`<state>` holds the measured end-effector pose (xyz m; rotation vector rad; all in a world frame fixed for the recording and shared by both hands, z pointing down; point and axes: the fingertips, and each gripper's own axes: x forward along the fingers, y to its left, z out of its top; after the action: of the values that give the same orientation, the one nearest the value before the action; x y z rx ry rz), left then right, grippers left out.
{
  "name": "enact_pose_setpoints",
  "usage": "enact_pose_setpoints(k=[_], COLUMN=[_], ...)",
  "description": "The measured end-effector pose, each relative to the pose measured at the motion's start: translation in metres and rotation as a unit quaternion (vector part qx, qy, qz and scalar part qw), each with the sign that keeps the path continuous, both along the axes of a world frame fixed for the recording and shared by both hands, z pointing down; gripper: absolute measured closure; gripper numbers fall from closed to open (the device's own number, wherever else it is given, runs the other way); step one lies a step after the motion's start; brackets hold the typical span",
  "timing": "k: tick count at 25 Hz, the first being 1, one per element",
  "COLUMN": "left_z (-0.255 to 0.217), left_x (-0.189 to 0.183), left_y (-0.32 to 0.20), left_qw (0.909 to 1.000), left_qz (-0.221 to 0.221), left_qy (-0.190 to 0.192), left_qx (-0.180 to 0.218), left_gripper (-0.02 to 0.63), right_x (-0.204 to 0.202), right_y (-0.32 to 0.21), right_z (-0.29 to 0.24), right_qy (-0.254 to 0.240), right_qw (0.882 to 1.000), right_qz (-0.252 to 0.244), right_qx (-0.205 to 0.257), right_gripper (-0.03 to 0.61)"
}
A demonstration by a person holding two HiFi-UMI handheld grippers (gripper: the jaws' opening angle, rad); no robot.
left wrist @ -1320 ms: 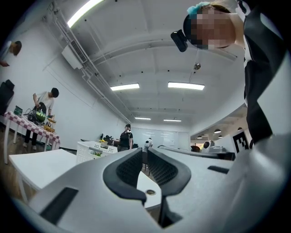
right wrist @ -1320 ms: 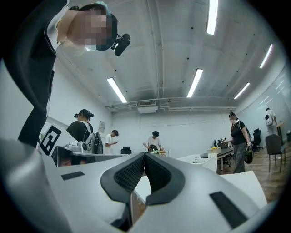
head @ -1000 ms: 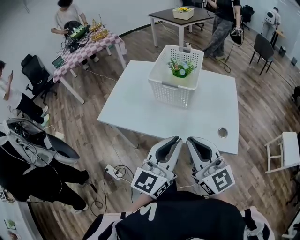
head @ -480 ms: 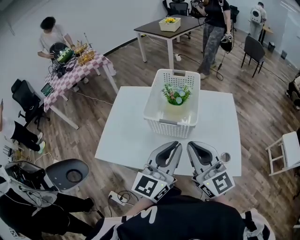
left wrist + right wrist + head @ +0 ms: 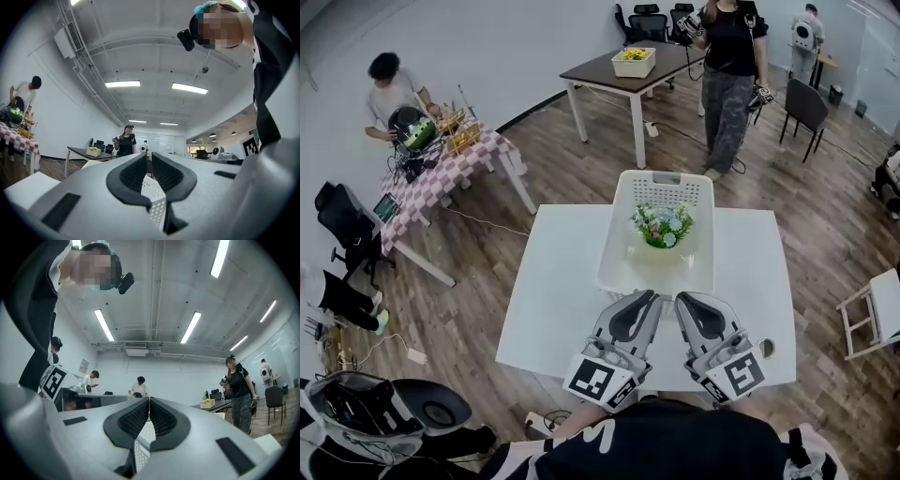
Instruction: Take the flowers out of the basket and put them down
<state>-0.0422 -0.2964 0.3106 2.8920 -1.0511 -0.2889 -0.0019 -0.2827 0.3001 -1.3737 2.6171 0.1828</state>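
Note:
A bunch of small flowers with green leaves (image 5: 663, 226) stands inside a white mesh basket (image 5: 630, 274) on the white table (image 5: 555, 292). In the head view both grippers hover over the table's near edge, pointing at the basket's near wall. My left gripper (image 5: 648, 300) is shut and holds nothing; my right gripper (image 5: 683, 302) beside it is also shut and empty. In the left gripper view the left gripper (image 5: 149, 158) shows only a sliver of basket (image 5: 155, 200) below its tips. The right gripper (image 5: 149, 402) sees the same basket (image 5: 142, 442) mesh.
A small round disc (image 5: 766, 348) lies near the table's front right corner. A white chair (image 5: 872, 314) stands to the right. Behind are a dark table with a crate (image 5: 635, 62), a standing person (image 5: 729, 70), and a checkered table (image 5: 455, 159). An office chair (image 5: 403, 412) sits front left.
The table and basket have come closer and more centred in the head view. Both grippers now reach over the table's near edge, close to the basket's near wall. Jaws stay shut.

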Motion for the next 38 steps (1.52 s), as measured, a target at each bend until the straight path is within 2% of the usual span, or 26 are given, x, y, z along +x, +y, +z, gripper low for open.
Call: enact_pose_setpoints(k=[7, 19, 23, 26, 30, 33, 38], left_z=[0.004, 0.007, 0.010, 0.009, 0.009, 0.009, 0.005], left_x=[0.000, 0.005, 0.007, 0.008, 0.008, 0.006, 0.004], left_y=[-0.033, -0.053, -0.062, -0.062, -0.065, -0.066, -0.065], left_qw=[1.0000, 1.0000, 0.9999, 0.9998, 0.9999, 0.9999, 0.9998], left_qz=[0.005, -0.005, -0.010, -0.012, -0.010, -0.011, -0.017], left_qy=[0.000, -0.007, -0.007, -0.012, -0.010, -0.008, -0.002], left_qx=[-0.002, -0.004, -0.004, 0.000, -0.004, -0.005, -0.009], left_gripper=[0.577, 0.577, 0.577, 0.577, 0.577, 0.577, 0.577], right_x=[-0.004, -0.003, 0.002, 0.001, -0.002, -0.008, -0.027], right_y=[-0.024, -0.053, -0.071, -0.087, -0.113, -0.132, -0.147], right_z=[0.003, -0.018, -0.022, -0.024, -0.024, -0.010, 0.023], right_qy=[0.000, 0.025, 0.045, 0.088, 0.179, 0.267, 0.367], right_qw=[1.000, 0.999, 0.998, 0.995, 0.982, 0.962, 0.926], right_qz=[0.002, -0.021, -0.030, -0.032, -0.037, -0.046, -0.080], right_qx=[-0.002, 0.033, 0.043, 0.039, 0.043, 0.039, 0.030], right_gripper=[0.560, 0.560, 0.561, 0.560, 0.560, 0.560, 0.560])
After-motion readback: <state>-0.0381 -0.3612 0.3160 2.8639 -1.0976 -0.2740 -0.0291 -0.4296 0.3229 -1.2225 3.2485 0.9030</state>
